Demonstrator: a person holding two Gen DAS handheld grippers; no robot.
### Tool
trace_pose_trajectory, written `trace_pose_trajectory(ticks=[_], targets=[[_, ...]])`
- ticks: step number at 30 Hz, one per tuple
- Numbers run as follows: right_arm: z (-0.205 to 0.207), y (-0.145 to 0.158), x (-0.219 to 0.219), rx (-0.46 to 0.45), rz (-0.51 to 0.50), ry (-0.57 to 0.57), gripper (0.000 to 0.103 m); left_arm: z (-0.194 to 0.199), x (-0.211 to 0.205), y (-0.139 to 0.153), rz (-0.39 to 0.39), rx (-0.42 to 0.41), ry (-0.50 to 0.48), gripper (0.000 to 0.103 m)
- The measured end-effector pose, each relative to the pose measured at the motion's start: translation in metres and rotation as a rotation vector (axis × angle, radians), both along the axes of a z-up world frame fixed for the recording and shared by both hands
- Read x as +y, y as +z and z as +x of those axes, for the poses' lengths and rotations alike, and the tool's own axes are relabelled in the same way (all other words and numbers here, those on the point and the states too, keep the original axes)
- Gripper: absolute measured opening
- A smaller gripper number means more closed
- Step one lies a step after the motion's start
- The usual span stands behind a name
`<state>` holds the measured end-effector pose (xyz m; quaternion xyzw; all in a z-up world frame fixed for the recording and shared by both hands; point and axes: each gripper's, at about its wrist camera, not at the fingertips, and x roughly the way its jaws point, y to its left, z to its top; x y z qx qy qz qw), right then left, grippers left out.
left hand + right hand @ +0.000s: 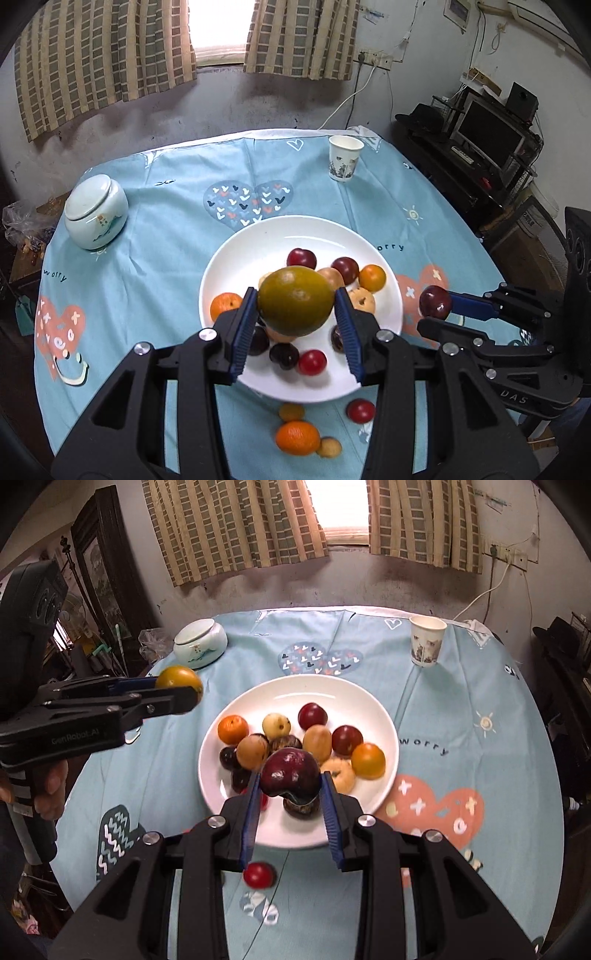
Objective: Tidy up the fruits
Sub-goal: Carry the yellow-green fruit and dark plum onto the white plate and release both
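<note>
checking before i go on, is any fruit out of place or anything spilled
Nothing is spilled, but a few fruits lie on the tablecloth in front of the white plate rather than on it: a red one, an orange and two small yellowish ones. The paper cup stands upright.

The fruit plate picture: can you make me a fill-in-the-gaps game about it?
1. The left tongs hold a round greenish-yellow citrus fruit, and the right tongs hold a dark ____ plum.
2. Most fruits lie on a round white ____.
3. The patterned paper cup stands upright and holds ____ fruit.
4. The white lidded ceramic jar sits on the light ____ tablecloth.

Missing words: red; plate; no; blue
</note>
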<state>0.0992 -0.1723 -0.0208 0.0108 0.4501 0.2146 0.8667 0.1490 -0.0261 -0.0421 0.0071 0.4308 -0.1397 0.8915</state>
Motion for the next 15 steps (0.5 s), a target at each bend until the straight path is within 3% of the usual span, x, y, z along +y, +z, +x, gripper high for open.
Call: trace_pose_trajectory(ticks=[10, 13, 15], targets=[[0.054, -0.046, 0.022, 0.080, -0.056, 0.054, 0.033, 0.048, -0.007, -0.055, 0.055, 0.103, 0.025, 0.043], [0.063, -0.061, 0.034, 0.063, -0.144, 0.085, 0.035, 0.055, -0.007, -0.063, 0.064, 0.111, 0.030, 0.046], [0.070, -0.068, 0.034, 0.082, -0.152, 0.076, 0.048, 0.056, -0.004, -0.061, 0.055, 0.097, 0.033, 0.054]])
